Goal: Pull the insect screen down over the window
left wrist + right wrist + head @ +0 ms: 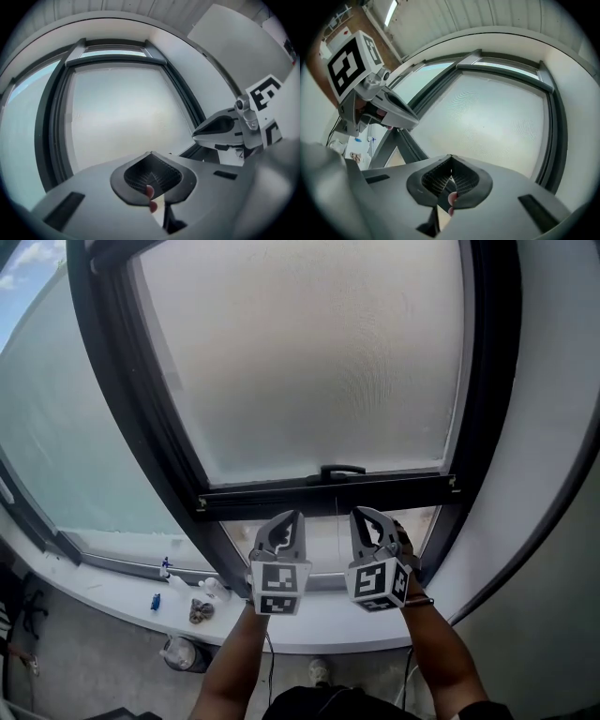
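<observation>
Insect screen (309, 362) top cut off, outside hazy — left gripper (286, 526), right gripper (367, 521) both closed, empty

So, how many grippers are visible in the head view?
2. The left gripper is just below the screen bar, left of centre; the right gripper is beside it, on the right. None seems hidden.

The insect screen (309, 362) is cut off at the top by the head view's edge. The pane (323, 540) below it is partly hidden by the left gripper (291, 517) and right gripper (364, 514). The small things (192, 601) on the sill (103, 582) cannot be identified.
</observation>
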Motion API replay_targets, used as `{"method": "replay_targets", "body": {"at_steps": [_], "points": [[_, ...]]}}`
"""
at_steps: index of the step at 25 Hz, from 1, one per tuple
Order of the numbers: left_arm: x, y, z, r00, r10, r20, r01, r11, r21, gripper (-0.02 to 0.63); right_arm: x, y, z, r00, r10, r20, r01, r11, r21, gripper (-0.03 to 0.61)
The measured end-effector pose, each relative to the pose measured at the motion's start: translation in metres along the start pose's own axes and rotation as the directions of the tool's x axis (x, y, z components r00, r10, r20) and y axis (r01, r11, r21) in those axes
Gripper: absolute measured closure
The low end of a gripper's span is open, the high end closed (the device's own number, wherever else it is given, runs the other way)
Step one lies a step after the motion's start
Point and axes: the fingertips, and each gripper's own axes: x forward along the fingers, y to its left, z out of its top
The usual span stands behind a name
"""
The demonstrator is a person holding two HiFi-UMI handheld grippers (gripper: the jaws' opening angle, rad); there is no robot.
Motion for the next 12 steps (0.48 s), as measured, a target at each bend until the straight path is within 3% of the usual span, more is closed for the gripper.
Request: {"method": "replay_targets", "body": {"at_steps": [6,12], "points": [[-0.037,-0.014,0.002,0.996,0.079,0.035,-0.074,0.990,-0.119,0.612,-0.034,-0.006,0.013,0.999,-0.041,0.032,0.035,0.984,0.173,0.575],[-0.069,-0.007,-0.011,0.989,0.146,0.037,-0.132,0.960,-0.248,0.612,-0.068,-0.001,-0.002,0.995,-0.091,0.028,0.075,0.933,0.353,0.575]]}}
